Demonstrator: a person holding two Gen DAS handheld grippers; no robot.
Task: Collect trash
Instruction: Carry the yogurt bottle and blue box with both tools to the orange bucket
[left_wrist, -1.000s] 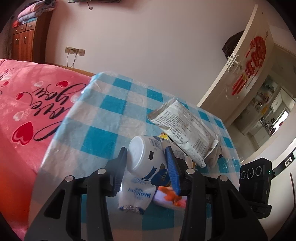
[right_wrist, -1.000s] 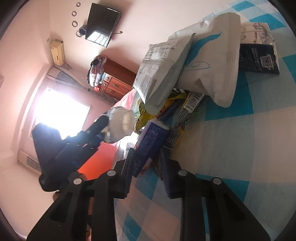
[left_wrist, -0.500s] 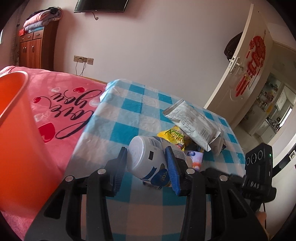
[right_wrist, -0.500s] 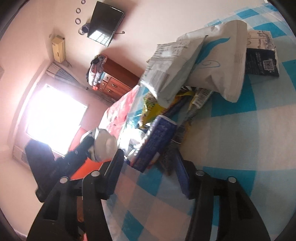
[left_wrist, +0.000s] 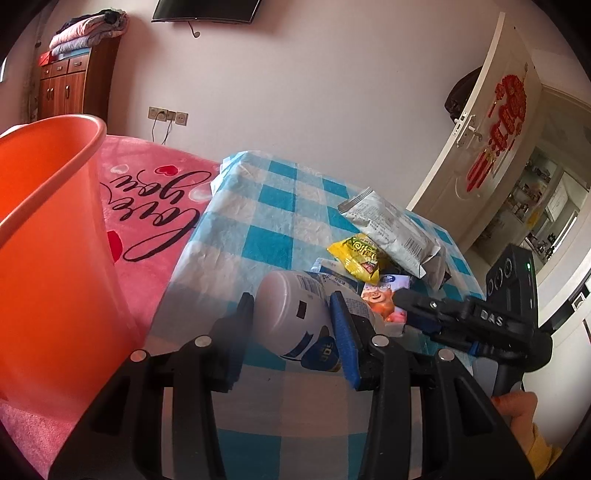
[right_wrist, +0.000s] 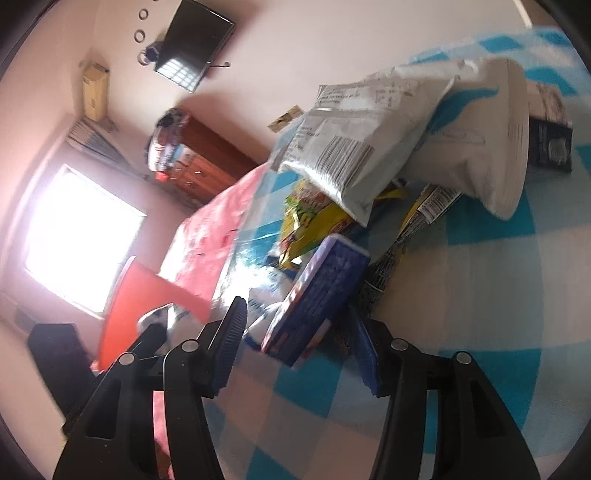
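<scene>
blue-padded fingers of the left gripper (left_wrist: 291, 332) are pressed against both sides of a white plastic bottle (left_wrist: 295, 319), which lies on its side between them with its flat base toward the camera and a blue label band underneath. the bottle is held above the near edge of the blue-and-white checked tablecloth (left_wrist: 280, 221). an orange plastic bucket (left_wrist: 48, 236) stands to the left, beside the pink blanket (left_wrist: 155, 192).

the right gripper (right_wrist: 299, 343) is spread wide, its pads on either side of a blue carton (right_wrist: 317, 299) that lies tilted at the near edge of the trash pile; whether the pads touch it cannot be told, the frame being blurred. behind the carton lie a yellow snack wrapper (right_wrist: 314, 218), a silver foil packet (right_wrist: 354, 155) and a white pouch (right_wrist: 491, 140), overlapping one another. in the left wrist view the same pile sits beyond the bottle, and the right gripper reaches in from the right.
</scene>
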